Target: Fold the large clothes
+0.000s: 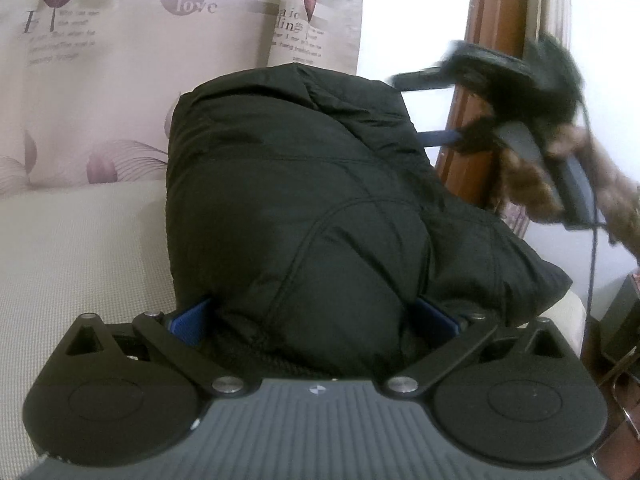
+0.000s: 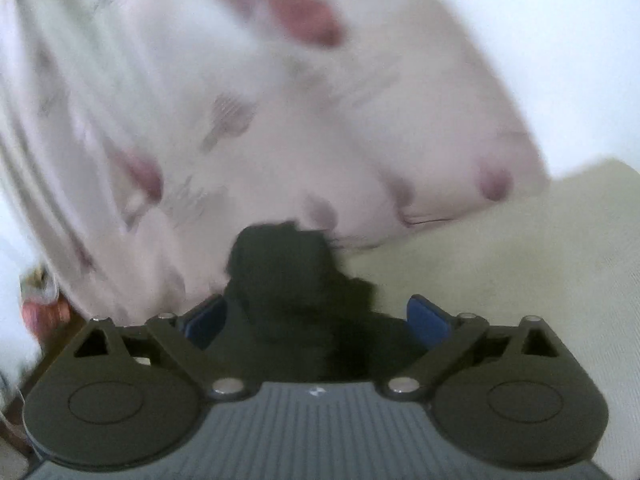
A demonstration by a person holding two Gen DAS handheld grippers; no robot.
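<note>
Cream, ribbed upholstery of a sofa seat [image 1: 72, 248] carries everything, with a printed cushion [image 1: 120, 60] leaning at its back edge.

The left gripper [image 1: 314, 320] has its blue fingers [image 1: 190, 320] spread wide on both sides of a thick bulge of the black padded jacket [image 1: 296, 184]. The fabric fills the gap, but I cannot tell if the pads really press on it or only lie beside it. The right gripper [image 2: 316, 320] is released: its blue fingers [image 2: 426, 320] stand far apart, and dark cloth [image 2: 288, 280] lies loosely between them without being pinched. This view is blurred.

The jacket sits as a bulky, half-folded bundle in the middle of the seat, near the right edge, with one part hanging toward a wooden frame [image 1: 464, 128].

I judge the main risk is that the puffy filling springs back and the fold opens, because nothing pinches it from the right. The overhanging part can also pull the bundle off the seat edge. The fur trim [image 1: 532, 184] may catch on the right gripper.
</note>
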